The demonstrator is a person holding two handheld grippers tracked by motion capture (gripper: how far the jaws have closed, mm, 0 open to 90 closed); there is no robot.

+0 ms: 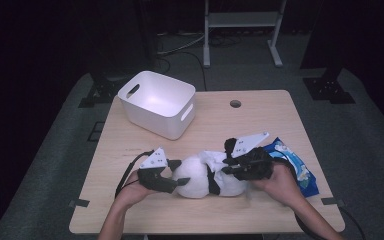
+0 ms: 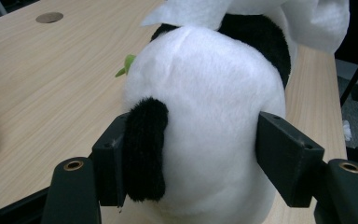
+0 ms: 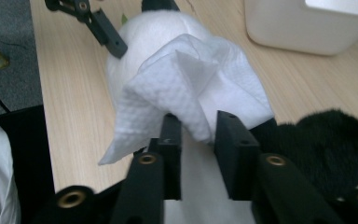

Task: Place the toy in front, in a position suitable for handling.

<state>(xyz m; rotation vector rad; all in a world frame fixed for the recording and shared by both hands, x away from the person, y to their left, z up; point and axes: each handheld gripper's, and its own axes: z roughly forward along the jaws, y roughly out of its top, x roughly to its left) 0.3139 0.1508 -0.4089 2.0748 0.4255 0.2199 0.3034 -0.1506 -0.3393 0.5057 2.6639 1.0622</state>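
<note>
We pin the black-and-white plush panda (image 2: 205, 116) with the left gripper (image 2: 191, 154), its jaws squeezing it; the right gripper (image 3: 198, 135), narrowly parted around the white paper tissue (image 3: 186, 88), should wipe toward twelve o'clock.

In the high view the right gripper (image 1: 232, 162) and hand cover part of the blue wipes packet (image 1: 295, 167); its print is too small to read. The plush panda (image 2: 205, 116) is cut off at the left gripper view's bottom edge.
</note>
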